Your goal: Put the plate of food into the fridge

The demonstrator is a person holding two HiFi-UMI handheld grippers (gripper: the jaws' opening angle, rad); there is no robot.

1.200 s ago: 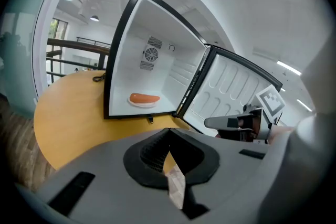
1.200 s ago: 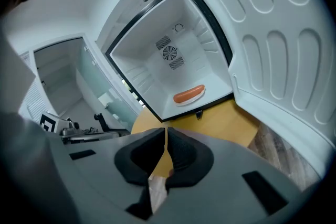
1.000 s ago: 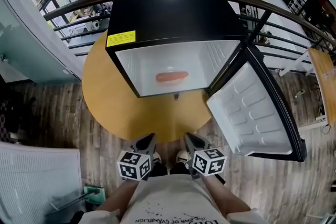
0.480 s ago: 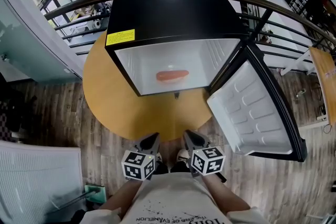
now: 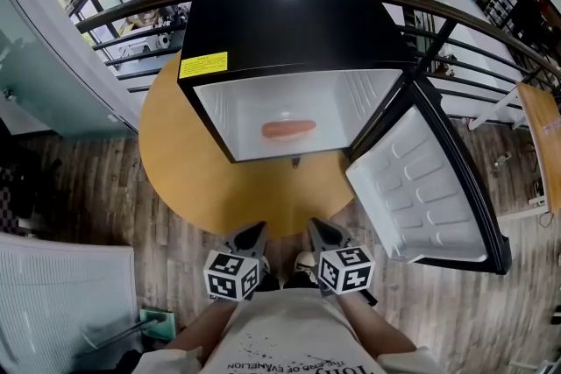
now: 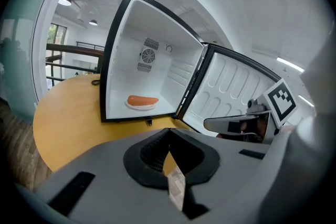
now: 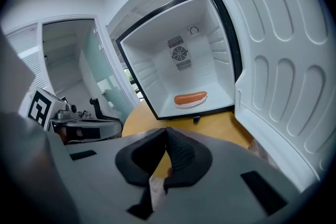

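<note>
A black mini fridge [image 5: 280,22] stands on a round yellow table [image 5: 184,179] with its door [image 5: 421,188] swung open to the right. Inside, on the white floor of the fridge, lies the plate of food [image 5: 287,130], a white plate with an orange sausage, also in the left gripper view [image 6: 142,102] and the right gripper view [image 7: 190,98]. My left gripper [image 5: 252,232] and right gripper [image 5: 317,229] hang side by side close to my body, in front of the table's near edge. Both are shut and hold nothing, the left gripper [image 6: 169,131] and the right gripper [image 7: 166,131] alike.
The open door juts out over the wooden floor [image 5: 105,188] at my right. A dark curved railing [image 5: 131,6] runs behind the table and fridge. A white panel [image 5: 53,302] lies low at the left.
My left gripper has shifted a little to the right, closer to the right one. The fridge, door and plate have not moved.
</note>
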